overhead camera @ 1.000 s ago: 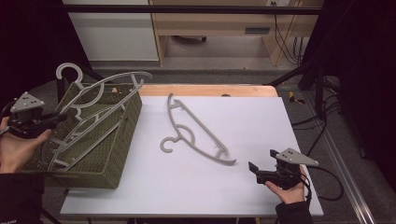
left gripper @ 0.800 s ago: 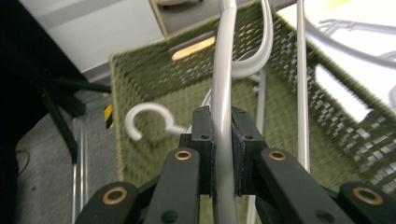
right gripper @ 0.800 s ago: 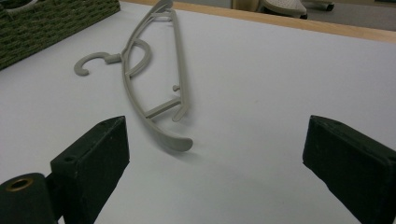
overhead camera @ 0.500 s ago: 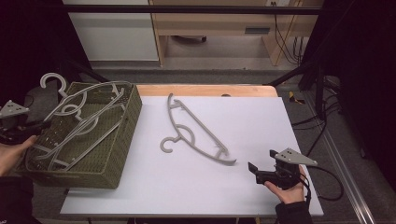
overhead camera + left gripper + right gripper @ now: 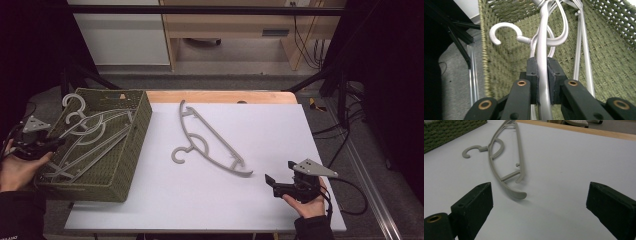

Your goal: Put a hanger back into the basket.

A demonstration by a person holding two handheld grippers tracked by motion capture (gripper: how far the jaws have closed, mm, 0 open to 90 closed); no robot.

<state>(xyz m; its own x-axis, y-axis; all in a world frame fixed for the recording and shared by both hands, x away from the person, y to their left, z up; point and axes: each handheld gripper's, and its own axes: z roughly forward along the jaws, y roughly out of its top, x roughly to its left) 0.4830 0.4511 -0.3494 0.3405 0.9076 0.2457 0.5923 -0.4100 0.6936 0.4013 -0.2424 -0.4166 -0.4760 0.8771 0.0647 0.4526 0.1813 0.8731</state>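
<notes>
- Hands come in at the near edge in the high view, one at each side, each holding a gripper.
- Near right, the right gripper (image 5: 272,184) rests low on the white worktop (image 5: 280,130), its jaws standing wide apart with nothing between them; in the right gripper view bare worktop shows between the two black pads.
- Just beyond that gripper, a grey hanger (image 5: 210,142) lies flat on the worktop, apart from the jaws. Its nearest tip points toward the right gripper and its hook (image 5: 470,150) curls toward the basket side.
- Near left, the left gripper (image 5: 52,145) sits at the basket's left wall, clamped on the arm of a pale hanger (image 5: 543,75); in the left gripper view the two pads press the arm from both sides.
- That held hanger reaches away from the jaws into the green woven basket (image 5: 127,165), lying tilted over other hangers (image 5: 580,45) inside it.
- A hook (image 5: 504,31) rises against the basket's inner wall beside the held arm; in the high view two hooks stick out past the basket's far left corner.
- Basket stands on the worktop's left end, well apart from the lone hanger.
- Farther back, a strip of wooden edge (image 5: 220,96) borders the worktop, then grey floor and a pale cabinet (image 5: 120,32).
</notes>
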